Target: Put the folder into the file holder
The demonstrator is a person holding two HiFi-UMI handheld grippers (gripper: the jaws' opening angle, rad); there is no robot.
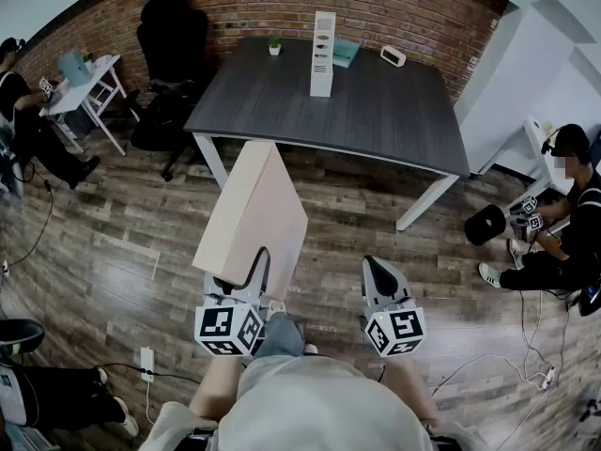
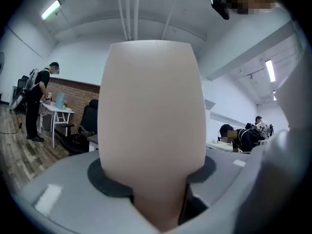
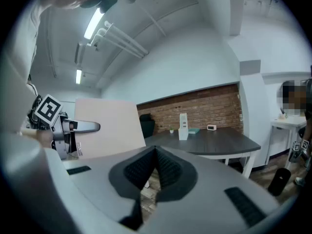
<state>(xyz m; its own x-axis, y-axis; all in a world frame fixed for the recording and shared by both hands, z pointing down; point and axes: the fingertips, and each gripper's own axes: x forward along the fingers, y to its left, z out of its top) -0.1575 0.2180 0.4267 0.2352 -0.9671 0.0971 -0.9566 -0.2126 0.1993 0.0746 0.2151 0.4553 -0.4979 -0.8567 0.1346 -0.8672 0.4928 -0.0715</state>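
Note:
My left gripper [image 1: 239,275] is shut on the near edge of a thick beige folder [image 1: 254,209], which sticks out forward and up over the wooden floor. In the left gripper view the folder [image 2: 152,126] fills the middle, wedged between the jaws. My right gripper [image 1: 378,280] is shut and holds nothing; its pads [image 3: 168,168] meet in the right gripper view, with the folder [image 3: 109,128] to its left. The white file holder [image 1: 322,54] stands upright on the far part of the dark grey table [image 1: 376,111], well ahead of both grippers.
A small plant [image 1: 274,46], a teal book [image 1: 345,53] and a white clock [image 1: 392,56] sit at the table's back edge by the brick wall. A black office chair [image 1: 169,45] stands left of the table. People sit at the far left and right [image 1: 563,224]; cables lie on the floor.

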